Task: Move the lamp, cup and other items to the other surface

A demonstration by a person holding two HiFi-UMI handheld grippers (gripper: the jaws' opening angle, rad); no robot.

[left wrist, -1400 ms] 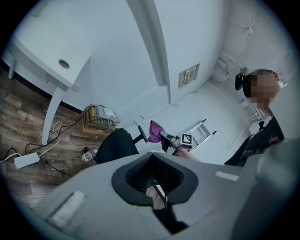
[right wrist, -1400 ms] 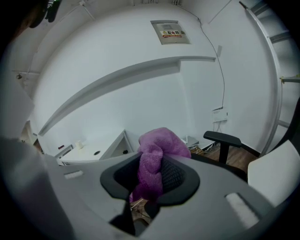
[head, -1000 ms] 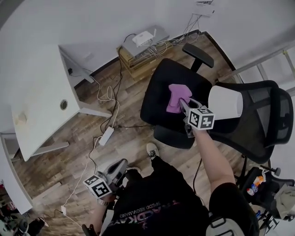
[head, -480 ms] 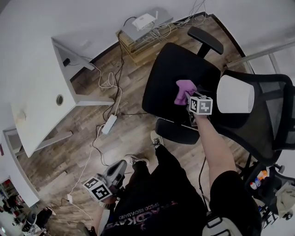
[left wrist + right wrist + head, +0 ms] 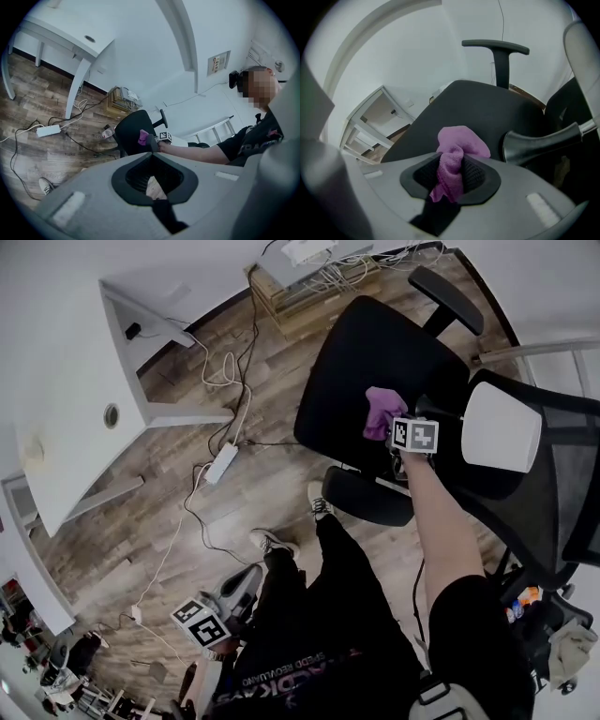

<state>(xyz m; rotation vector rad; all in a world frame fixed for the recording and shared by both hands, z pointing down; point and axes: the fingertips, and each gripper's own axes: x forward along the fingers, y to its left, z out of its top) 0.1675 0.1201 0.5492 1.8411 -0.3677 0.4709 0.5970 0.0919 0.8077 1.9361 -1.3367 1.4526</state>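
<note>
My right gripper (image 5: 387,427) is shut on a purple cloth (image 5: 379,412), just above the right side of the black office chair seat (image 5: 370,348). In the right gripper view the cloth (image 5: 452,161) is bunched between the pads (image 5: 476,172) and bulges out over the seat (image 5: 487,110); the jaws have just been opening a little with the cloth still pinched. My left gripper (image 5: 246,579) hangs low by the person's left leg, its jaws a narrow gap apart with nothing between them (image 5: 154,182). The left gripper view shows the chair (image 5: 129,129) and cloth (image 5: 143,137) far off.
A white rounded object (image 5: 502,427) rests against the chair's mesh backrest. An armrest (image 5: 445,296) rises at the seat's far side. A white desk (image 5: 56,381) stands at left, and a power strip (image 5: 221,463) with cables lies on the wooden floor.
The right gripper has come down with the purple cloth toward the chair seat. The left gripper has sunk lower and nearer the bottom of the head view.
</note>
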